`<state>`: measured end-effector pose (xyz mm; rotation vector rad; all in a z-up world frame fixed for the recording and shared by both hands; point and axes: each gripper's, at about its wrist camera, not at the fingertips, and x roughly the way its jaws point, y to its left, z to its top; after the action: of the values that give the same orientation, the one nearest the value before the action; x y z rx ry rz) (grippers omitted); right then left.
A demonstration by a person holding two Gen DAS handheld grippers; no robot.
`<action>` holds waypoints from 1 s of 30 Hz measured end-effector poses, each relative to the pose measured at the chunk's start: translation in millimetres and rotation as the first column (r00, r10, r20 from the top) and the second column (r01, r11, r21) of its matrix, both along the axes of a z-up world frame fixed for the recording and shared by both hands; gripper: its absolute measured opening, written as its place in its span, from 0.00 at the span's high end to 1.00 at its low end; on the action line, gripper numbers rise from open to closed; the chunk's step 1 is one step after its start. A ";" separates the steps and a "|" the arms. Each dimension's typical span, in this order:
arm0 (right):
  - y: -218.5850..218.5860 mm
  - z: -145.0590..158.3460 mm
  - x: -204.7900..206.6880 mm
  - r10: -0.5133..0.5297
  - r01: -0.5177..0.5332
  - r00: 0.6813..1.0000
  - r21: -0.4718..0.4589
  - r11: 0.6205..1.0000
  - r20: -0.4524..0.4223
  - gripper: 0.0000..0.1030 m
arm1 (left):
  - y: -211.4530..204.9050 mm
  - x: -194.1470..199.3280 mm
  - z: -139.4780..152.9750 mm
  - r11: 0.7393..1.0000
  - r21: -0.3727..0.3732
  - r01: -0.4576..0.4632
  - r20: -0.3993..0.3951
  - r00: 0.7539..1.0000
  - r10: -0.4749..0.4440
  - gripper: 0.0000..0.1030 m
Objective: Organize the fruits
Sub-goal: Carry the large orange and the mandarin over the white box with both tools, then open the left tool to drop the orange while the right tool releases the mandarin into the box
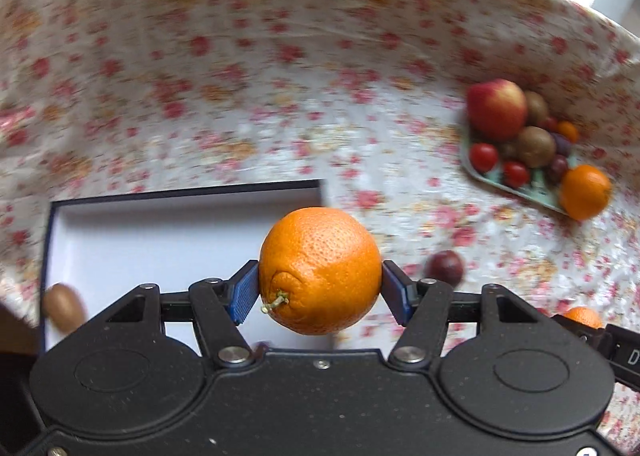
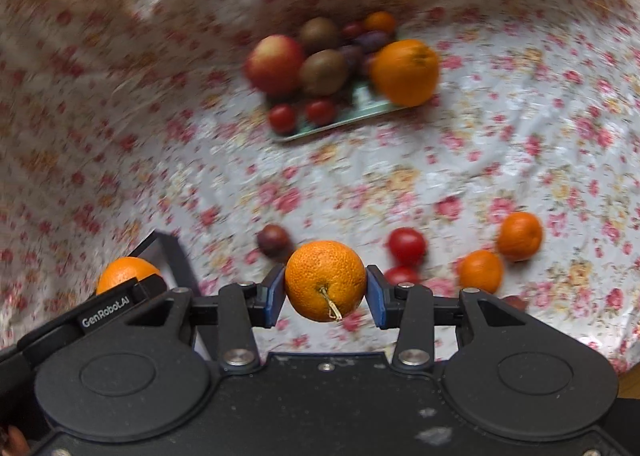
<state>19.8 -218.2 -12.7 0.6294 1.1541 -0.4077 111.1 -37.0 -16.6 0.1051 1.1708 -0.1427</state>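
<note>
The left gripper (image 1: 320,290) is clamped on a large orange (image 1: 320,270), its blue pads pressing the fruit's two sides, stem end turned toward the camera. The orange hangs over the near right corner of an open box (image 1: 168,224) with a dark rim and white inside, which sits on the floral-clothed desk (image 1: 240,76). A brown oval fruit (image 1: 64,306), probably a kiwi though it is blurred, lies at the box's left edge. A dark plum (image 1: 445,267) rests on the cloth just right of the gripper.

The right gripper (image 2: 325,290) is closed on a smaller orange (image 2: 325,280), stem also facing the camera, held above the cloth. Near it on the desk lie a plum (image 2: 273,241), two red tomatoes (image 2: 407,245), and two small mandarins (image 2: 519,235) to the right, close together.

Farther back a pale green tray (image 2: 340,120) carries a red apple (image 2: 275,64), two kiwis (image 2: 324,72), plums, tomatoes and a small mandarin, with a big orange (image 2: 405,71) at its right end, seemingly overhanging the rim. In the right wrist view the left gripper's orange shows at the lower left beside the box corner.
</note>
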 end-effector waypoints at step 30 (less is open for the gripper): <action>154.5 -31.0 64.5 0.346 -0.343 0.938 -0.087 0.935 0.025 0.57 | 107.7 -1.4 -5.9 0.988 0.075 -0.135 0.032 0.991 0.133 0.45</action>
<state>84.4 -63.8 -43.7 0.3517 1.1770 -0.1401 109.7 70.6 -22.5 0.0954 1.1534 0.0229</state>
